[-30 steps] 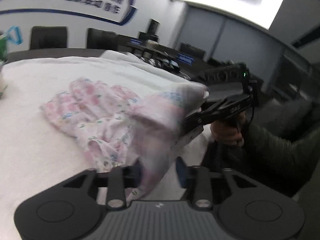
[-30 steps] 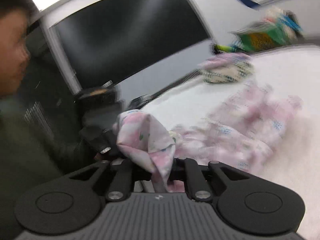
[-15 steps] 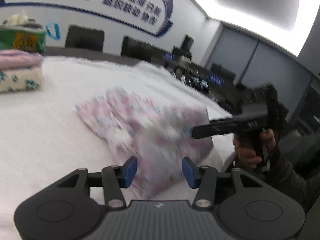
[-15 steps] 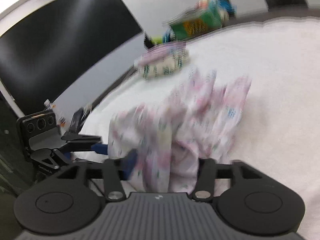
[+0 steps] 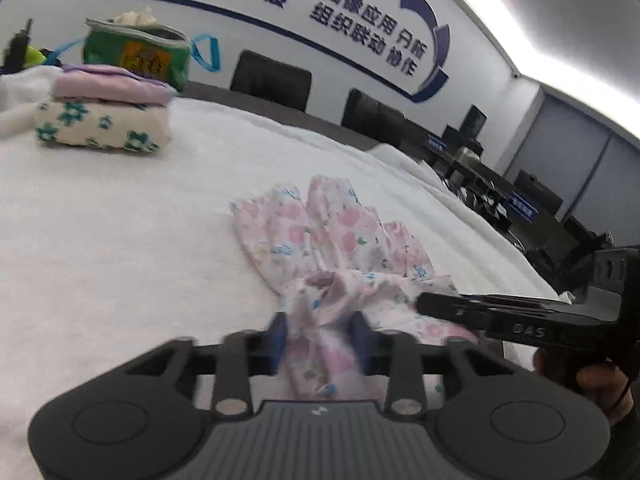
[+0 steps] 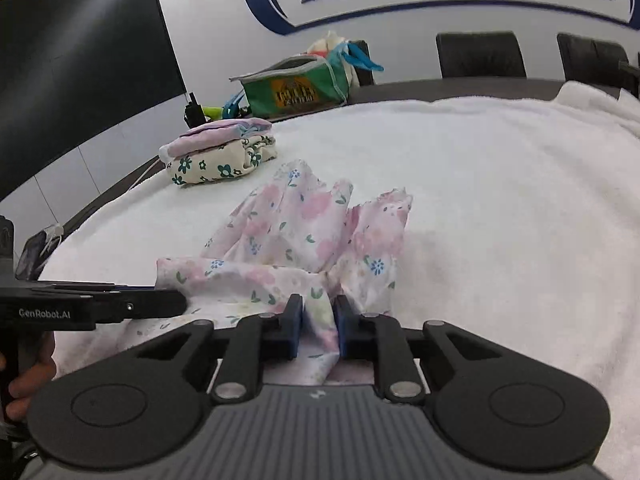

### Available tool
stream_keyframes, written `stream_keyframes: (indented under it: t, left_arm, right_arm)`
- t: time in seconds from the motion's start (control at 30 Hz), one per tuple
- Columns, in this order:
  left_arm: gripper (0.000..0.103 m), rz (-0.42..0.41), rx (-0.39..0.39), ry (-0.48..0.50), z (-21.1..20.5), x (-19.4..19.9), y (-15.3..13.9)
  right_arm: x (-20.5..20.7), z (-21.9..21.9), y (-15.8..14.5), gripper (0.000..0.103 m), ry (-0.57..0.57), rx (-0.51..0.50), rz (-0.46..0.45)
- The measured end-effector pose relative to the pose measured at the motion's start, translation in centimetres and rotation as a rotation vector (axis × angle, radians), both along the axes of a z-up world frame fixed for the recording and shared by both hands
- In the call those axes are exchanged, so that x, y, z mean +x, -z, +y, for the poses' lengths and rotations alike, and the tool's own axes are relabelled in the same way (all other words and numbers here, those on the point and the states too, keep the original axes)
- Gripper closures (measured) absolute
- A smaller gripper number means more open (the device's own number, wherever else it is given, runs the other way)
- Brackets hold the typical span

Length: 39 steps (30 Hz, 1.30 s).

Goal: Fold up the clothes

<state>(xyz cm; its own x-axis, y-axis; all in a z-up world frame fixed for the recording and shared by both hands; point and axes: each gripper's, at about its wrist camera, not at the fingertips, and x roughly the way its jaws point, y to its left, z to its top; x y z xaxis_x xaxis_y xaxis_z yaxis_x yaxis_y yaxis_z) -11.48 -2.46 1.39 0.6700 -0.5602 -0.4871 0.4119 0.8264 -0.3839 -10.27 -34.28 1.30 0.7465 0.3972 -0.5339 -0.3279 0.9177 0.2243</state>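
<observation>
A pink floral garment [image 5: 332, 236] [image 6: 304, 224] lies crumpled on the white towel-covered table [image 5: 120, 240] [image 6: 500, 200]. Its near edge runs up between the blue pads of both grippers. My left gripper [image 5: 318, 336] is closing, blurred, with a bunch of the cloth filling the gap between its pads. My right gripper [image 6: 318, 320] is closing too and pinches a narrow fold of the same edge. Each gripper shows side-on in the other's view: the right one [image 5: 424, 304] reaches in at the right, the left one [image 6: 172, 306] at the left.
A stack of folded clothes [image 5: 104, 120] [image 6: 220, 156] sits at the far left of the table, a green bag [image 5: 136, 56] [image 6: 296, 88] behind it. Dark chairs [image 5: 272, 80] [image 6: 480, 54] line the far edge. A large dark screen [image 6: 80, 60] stands to the left.
The garment was held lifted a second ago and now lies on the table. Both grippers spread their jaws wide half a second ago and have since closed in on its near edge again.
</observation>
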Motion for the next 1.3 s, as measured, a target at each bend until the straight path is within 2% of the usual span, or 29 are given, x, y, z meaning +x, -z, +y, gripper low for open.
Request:
stream_keyframes:
  t: [0.07,0.1,0.17,0.2,0.27,0.3,0.33,0.37,0.4,0.43,0.5,0.57,0.67,0.73,0.77,0.8,0.87,0.97,1.0,1.03,1.07,1.1,1.23,1.3]
  left_arm:
    - [0.042,-0.048,-0.014,0.0,1.1,-1.1,-0.7]
    - [0.035,-0.055,-0.026,-0.002,1.3,-1.5,-0.9]
    - [0.033,-0.053,-0.06,-0.004,1.2,-2.0,-1.2]
    - [0.036,-0.051,-0.076,0.0,0.8,-2.0,-1.2]
    - [0.047,-0.029,-0.09,-0.001,0.0,-1.7,-0.9]
    - [0.061,-0.002,-0.085,-0.008,-0.4,-1.3,-0.7]
    - [0.07,0.025,-0.079,-0.014,-0.9,-0.9,-0.5]
    - [0.074,0.065,-0.093,-0.021,-1.2,-0.3,0.0]
    - [0.083,0.099,-0.123,-0.024,-1.3,0.1,0.4]
    - [0.086,0.118,-0.163,-0.031,-1.1,0.2,0.6]
    - [0.091,0.141,-0.24,-0.043,-0.8,0.2,0.9]
    - [0.091,0.16,-0.282,-0.054,-0.6,0.3,1.4]
    - [0.081,0.222,-0.299,-0.09,-0.3,1.2,2.5]
    - [0.075,0.244,-0.32,-0.089,0.3,1.2,2.6]
    - [0.071,0.241,-0.314,-0.088,0.6,1.1,2.2]
    - [0.064,0.222,-0.296,-0.09,0.9,1.0,1.5]
    - [0.062,0.136,-0.247,-0.107,1.3,0.7,-0.1]
    - [0.068,0.022,-0.141,-0.109,0.0,1.5,-2.3]
    - [0.078,0.005,-0.117,-0.099,-0.8,1.9,-2.6]
    - [0.089,0.001,-0.094,-0.078,-1.7,2.4,-2.6]
    - [0.093,0.013,-0.062,-0.065,-2.6,2.9,-2.3]
    - [0.096,0.028,-0.027,-0.054,-3.6,3.3,-1.9]
    - [0.097,0.132,-0.02,-0.07,-3.5,3.7,0.9]
    - [0.097,0.147,-0.047,-0.063,-3.1,2.9,1.4]
  right_arm:
    - [-0.9,-0.1,-1.0,0.058,0.024,-0.019,-0.052]
    - [-1.4,-0.4,-1.5,0.057,0.04,-0.02,-0.079]
    - [-2.4,-1.1,-2.2,0.056,0.069,-0.007,-0.114]
    - [-2.6,-1.4,-2.2,0.056,0.072,0.015,-0.107]
    - [-2.8,-1.7,-1.7,0.056,0.072,0.056,-0.089]
    - [-2.8,-1.5,-1.3,0.056,0.072,0.065,-0.08]
    - [-2.7,-1.4,-0.8,0.057,0.082,0.066,-0.066]
    - [-2.6,-1.2,-0.3,0.059,0.093,0.066,-0.051]
    - [-2.4,-1.1,0.2,0.064,0.106,0.072,-0.037]
    - [-2.2,-1.0,0.7,0.071,0.113,0.084,-0.013]
    - [-2.3,-1.3,1.3,0.078,0.124,0.107,0.008]
    - [-2.4,-1.9,1.6,0.084,0.124,0.152,0.019]
    - [-2.5,-2.5,2.2,0.084,0.13,0.193,0.035]
    - [-2.5,-2.3,2.1,0.077,0.139,0.175,0.023]
    - [-2.6,-2.1,1.7,0.071,0.144,0.146,0.006]
    - [-3.0,-2.0,1.2,0.07,0.148,0.114,-0.027]
    - [-3.7,-1.8,-0.3,0.07,0.156,0.055,-0.126]
    - [-4.0,-1.0,-2.1,0.071,0.117,0.002,-0.238]
    - [-3.5,-0.4,-2.2,0.071,0.085,-0.001,-0.242]
    - [-2.9,0.2,-2.3,0.077,0.052,-0.003,-0.243]
    - [-2.1,0.9,-1.9,0.085,0.032,-0.022,-0.224]
    - [-1.2,1.8,-1.5,0.088,0.015,-0.043,-0.2]
    - [1.5,3.5,0.9,0.096,-0.009,-0.107,-0.069]
    - [1.5,3.7,2.0,0.097,-0.012,-0.113,-0.025]
